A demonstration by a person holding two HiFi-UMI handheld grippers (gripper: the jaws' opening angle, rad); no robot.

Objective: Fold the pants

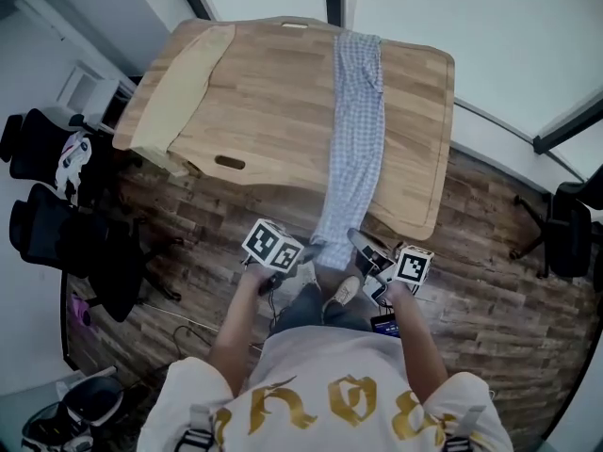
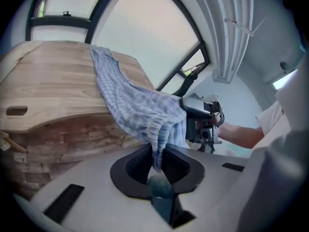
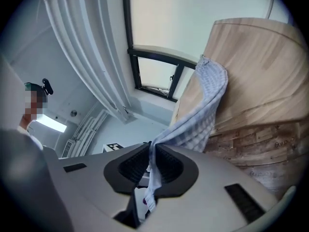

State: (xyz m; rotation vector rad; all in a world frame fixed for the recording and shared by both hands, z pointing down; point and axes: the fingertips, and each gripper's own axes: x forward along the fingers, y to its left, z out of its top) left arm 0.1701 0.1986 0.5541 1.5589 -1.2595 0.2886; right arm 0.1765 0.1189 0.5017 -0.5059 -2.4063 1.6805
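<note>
Long blue-and-white checked cotton pants (image 1: 356, 130) lay lengthwise down the pale wooden table (image 1: 273, 111), legs toward the far edge, waist end hanging off the near edge above the wood-plank floor (image 1: 490, 290). Left gripper (image 2: 155, 164): jaws clamped on the gathered waistband at 1 corner. Right gripper (image 3: 150, 164): jaws pinched tight on the opposite waistband edge, fabric trailing below the pads. Both grippers sat close together, just off the table. A folded yellow cloth (image 1: 184, 88) lay along the table's left side.

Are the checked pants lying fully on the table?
No, the pants hang off the table's near edge, held by the left gripper and right gripper.
</note>
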